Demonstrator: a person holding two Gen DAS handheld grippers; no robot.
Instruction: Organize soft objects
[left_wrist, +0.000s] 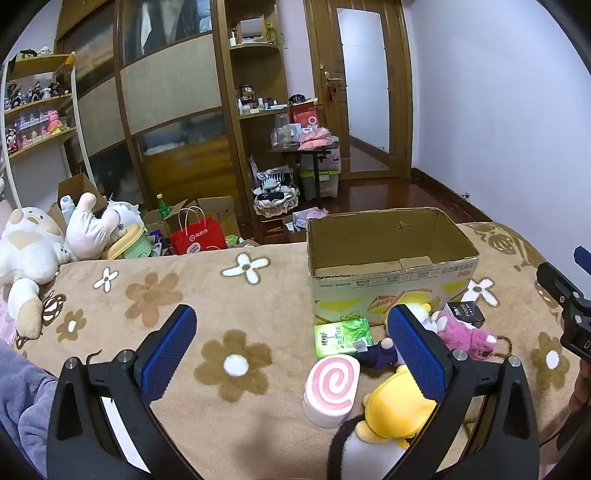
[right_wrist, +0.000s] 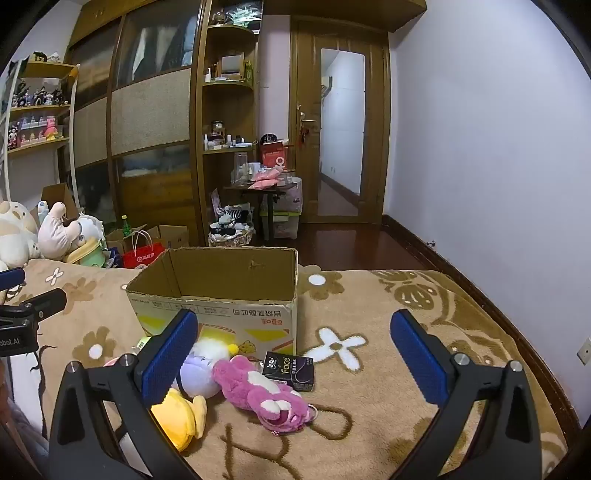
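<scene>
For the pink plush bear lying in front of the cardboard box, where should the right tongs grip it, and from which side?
Across the torso of the pink plush bear, from above: it lies flat on the blanket, lengthwise, with its waist narrower than the head. The right tongs are open wide enough.

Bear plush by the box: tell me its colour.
The bear is pink with white patches, lying in front of the box; the right wrist view shows it best.
</scene>
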